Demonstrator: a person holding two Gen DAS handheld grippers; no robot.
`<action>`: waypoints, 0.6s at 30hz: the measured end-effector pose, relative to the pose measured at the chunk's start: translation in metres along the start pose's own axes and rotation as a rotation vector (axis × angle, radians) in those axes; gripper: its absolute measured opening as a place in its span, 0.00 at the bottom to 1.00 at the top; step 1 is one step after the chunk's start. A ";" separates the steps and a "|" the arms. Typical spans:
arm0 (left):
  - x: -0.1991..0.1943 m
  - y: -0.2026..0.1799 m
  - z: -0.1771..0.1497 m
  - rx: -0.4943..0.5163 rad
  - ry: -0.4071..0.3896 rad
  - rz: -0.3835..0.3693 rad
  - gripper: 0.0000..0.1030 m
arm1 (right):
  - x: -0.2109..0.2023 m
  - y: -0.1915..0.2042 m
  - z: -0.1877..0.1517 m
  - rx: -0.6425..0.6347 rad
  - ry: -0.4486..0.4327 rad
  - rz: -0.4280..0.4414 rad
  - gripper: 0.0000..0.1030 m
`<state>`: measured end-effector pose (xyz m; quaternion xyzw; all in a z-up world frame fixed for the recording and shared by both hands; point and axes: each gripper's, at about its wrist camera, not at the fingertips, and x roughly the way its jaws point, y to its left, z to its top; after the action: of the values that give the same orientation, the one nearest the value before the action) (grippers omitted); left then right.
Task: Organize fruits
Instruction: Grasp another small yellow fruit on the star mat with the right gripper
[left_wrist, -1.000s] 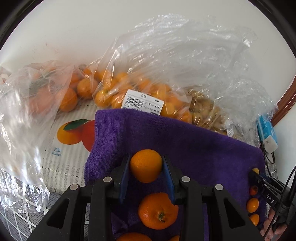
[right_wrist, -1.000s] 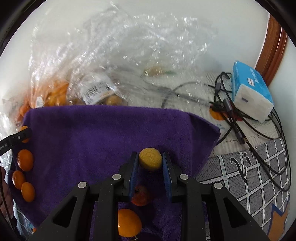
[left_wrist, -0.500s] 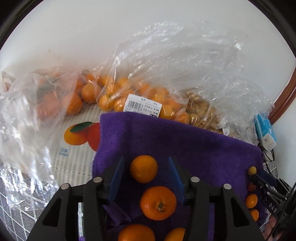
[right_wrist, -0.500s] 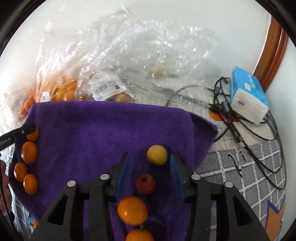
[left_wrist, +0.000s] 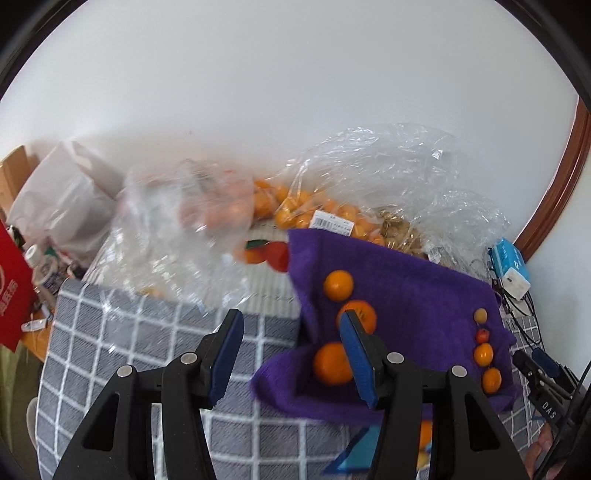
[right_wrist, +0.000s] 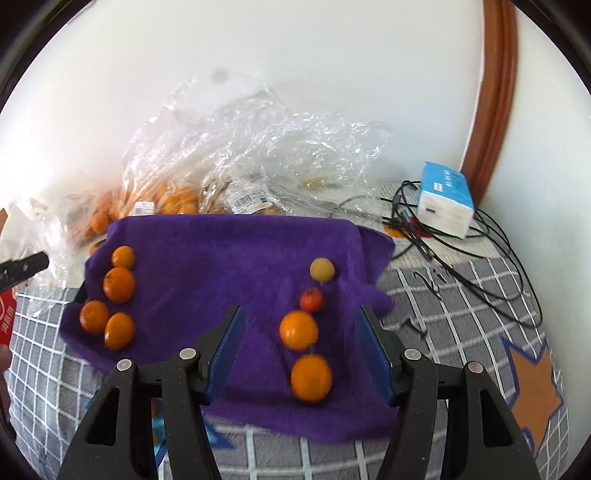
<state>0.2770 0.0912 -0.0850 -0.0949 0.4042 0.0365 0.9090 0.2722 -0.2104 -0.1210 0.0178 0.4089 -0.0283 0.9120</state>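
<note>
Now both tools are empty: the left tool (left_wrist: 291, 354) gapes, the right tool (right_wrist: 299, 354) is opening above the towel (right_wrist: 221, 266), fruit along its side edges.

The purple towel (right_wrist: 221, 266) lies bare mid-cloth between its fruit rows; plastic bags (right_wrist: 258, 147) (crinkled, tall) wall off its far edge.

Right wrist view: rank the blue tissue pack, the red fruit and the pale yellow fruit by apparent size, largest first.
1. Blue tissue pack
2. Pale yellow fruit
3. Red fruit, close to the yellow one; ranking unsure.
</note>
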 end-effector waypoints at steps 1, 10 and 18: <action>-0.007 0.007 -0.005 -0.002 0.000 0.001 0.50 | -0.004 0.002 -0.004 0.002 0.003 0.006 0.60; -0.029 0.043 -0.065 -0.006 0.034 0.030 0.50 | -0.029 0.030 -0.053 -0.028 0.027 0.058 0.42; -0.023 0.080 -0.106 -0.046 0.090 0.041 0.50 | -0.021 0.066 -0.089 -0.073 0.074 0.157 0.42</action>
<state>0.1727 0.1487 -0.1488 -0.1091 0.4455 0.0599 0.8866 0.1968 -0.1387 -0.1640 0.0176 0.4406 0.0590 0.8956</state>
